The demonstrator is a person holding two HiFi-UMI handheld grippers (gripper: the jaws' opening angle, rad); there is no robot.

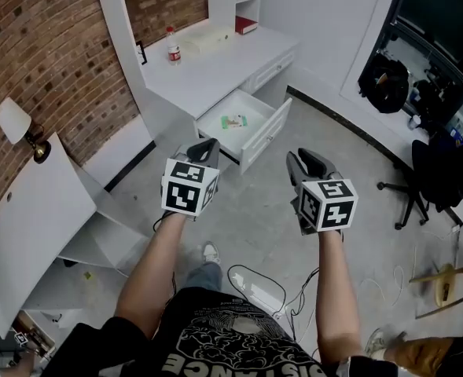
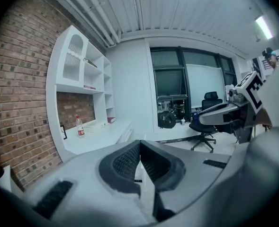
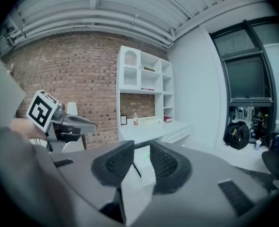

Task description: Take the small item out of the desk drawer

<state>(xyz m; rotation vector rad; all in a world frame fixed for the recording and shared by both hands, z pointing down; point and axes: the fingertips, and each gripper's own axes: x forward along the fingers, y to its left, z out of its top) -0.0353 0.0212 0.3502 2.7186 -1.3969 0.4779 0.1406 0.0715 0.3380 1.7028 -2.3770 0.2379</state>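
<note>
The white desk (image 1: 207, 69) stands against the brick wall with one drawer (image 1: 264, 134) pulled open. A small green-and-white item (image 1: 233, 121) lies inside it on the drawer floor. Both grippers hover over the floor in front of the drawer, well short of it. My left gripper (image 1: 207, 148) points at the drawer's near left corner; in the left gripper view (image 2: 139, 148) its pads touch with nothing between them. My right gripper (image 1: 306, 160) is to the right of the drawer front; in the right gripper view (image 3: 142, 150) its jaws stand a little apart and empty.
A water bottle (image 1: 173, 47) and a red book (image 1: 245, 25) sit on the desk. A low white cabinet (image 1: 34, 218) with an open door is at the left. An office chair (image 1: 435, 171), a black bag (image 1: 384, 81) and floor cables (image 1: 255, 285) lie right and near.
</note>
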